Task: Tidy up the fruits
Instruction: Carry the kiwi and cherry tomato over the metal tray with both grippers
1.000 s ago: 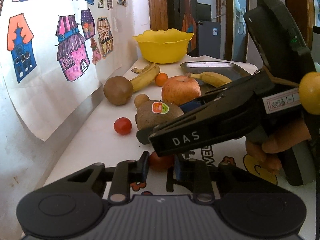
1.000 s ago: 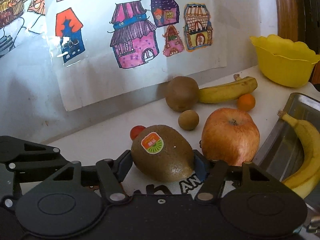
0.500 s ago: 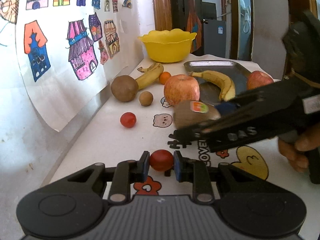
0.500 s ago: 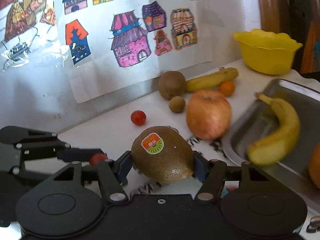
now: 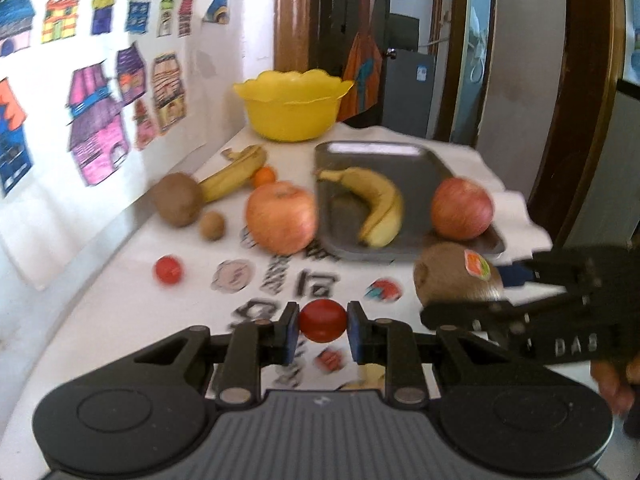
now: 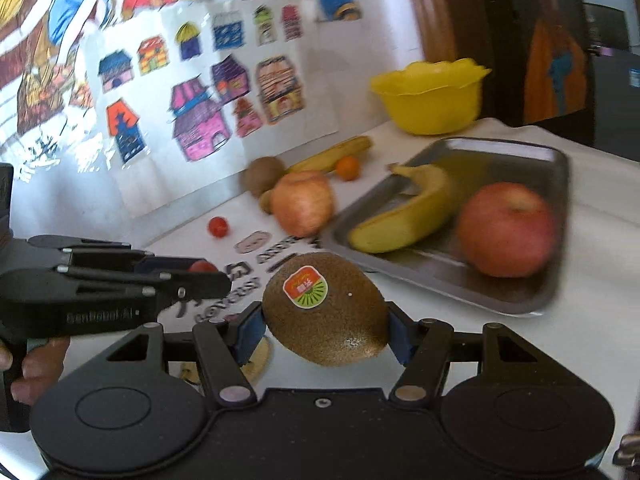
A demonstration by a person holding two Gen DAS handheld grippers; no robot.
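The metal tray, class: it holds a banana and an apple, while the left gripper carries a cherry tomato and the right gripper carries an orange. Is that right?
Not quite. The right gripper carries a stickered kiwi, not an orange, as the right wrist view shows. The rest stands: the metal tray holds a banana and an apple, and the left gripper carries a cherry tomato.

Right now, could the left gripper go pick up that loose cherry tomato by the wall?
Probably not yet. The left gripper is already shut on a cherry tomato, so its jaws are full. The path to the loose tomato looks free, though; nothing lies between them on the tablecloth.
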